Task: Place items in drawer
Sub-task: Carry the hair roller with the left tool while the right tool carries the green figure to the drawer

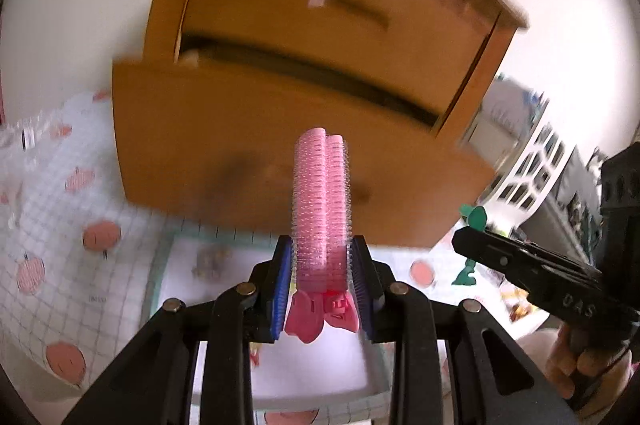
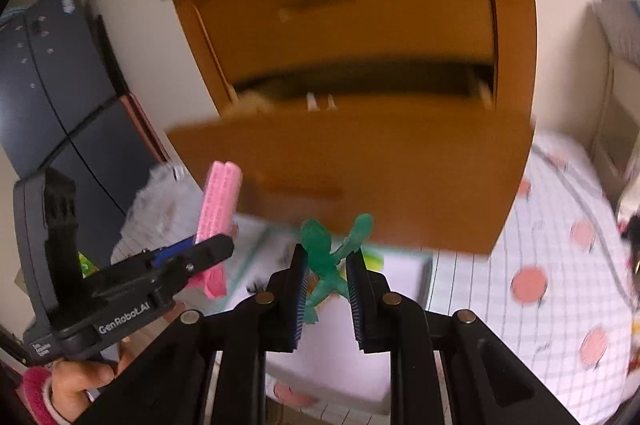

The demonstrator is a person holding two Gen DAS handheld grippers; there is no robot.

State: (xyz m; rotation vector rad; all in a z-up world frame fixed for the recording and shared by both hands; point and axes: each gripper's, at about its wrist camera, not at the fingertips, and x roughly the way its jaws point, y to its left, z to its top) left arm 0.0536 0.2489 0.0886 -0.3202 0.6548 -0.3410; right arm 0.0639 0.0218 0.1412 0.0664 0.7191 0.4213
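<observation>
Now I am carrying both loads toward the open drawer (image 2: 352, 161): left tongs (image 1: 322, 273) gripping the pink hair roller (image 1: 322, 193), right tongs (image 2: 328, 277) gripping the green figure (image 2: 330, 261); both should clear its near front before release.

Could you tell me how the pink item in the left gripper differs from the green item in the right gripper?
The pink bristly hair-roller clip is a long, straight double cylinder; the translucent green plastic figure is limbed, one arm raised. The clip stands upright and centred in the left gripper; the figure sits tilted in the right gripper. Both are clamped between blue pads, in front of the open wooden drawer.
</observation>
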